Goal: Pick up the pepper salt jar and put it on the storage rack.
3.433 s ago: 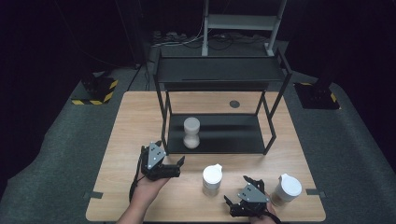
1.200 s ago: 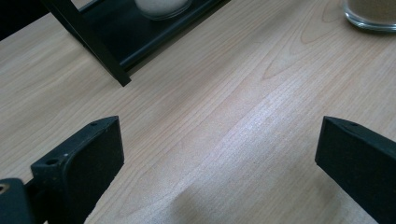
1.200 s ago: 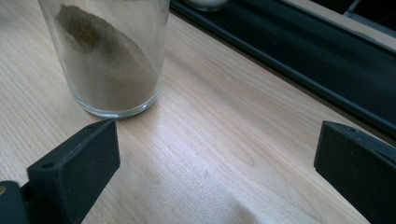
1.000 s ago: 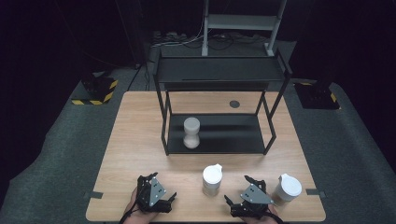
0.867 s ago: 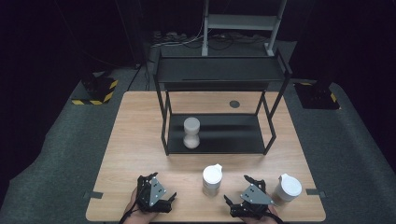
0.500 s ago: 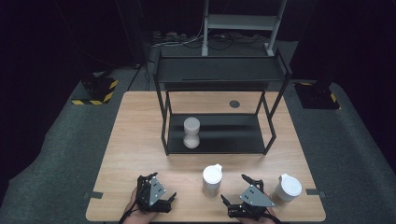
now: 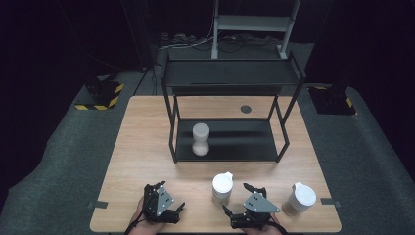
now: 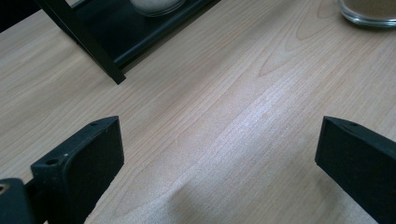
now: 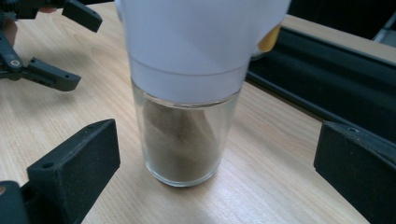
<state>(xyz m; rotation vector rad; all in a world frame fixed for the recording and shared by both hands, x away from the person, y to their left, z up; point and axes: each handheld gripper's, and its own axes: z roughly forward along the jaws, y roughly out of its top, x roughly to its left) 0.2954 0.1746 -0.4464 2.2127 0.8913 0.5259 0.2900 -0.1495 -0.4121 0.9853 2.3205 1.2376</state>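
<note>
Just in front of the black shelf rack (image 7: 230,117), on the table (image 7: 137,147), stands a white-lidded spice jar (image 9: 189,93). Right claw (image 9: 210,163) gapes around it; left claw (image 8: 210,158) gapes idle. Closing high on the lid risks tipping it.

The white lid (image 9: 201,42) of the glass jar (image 9: 184,140) is cut off by the right gripper view's top edge — its yellow part (image 9: 270,39) mostly hidden behind it.

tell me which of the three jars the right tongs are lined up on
The middle jar, white-lidded with brown powder, stands just ahead of the open right tongs. The right-edge jar and the shelf jar stand apart.
</note>
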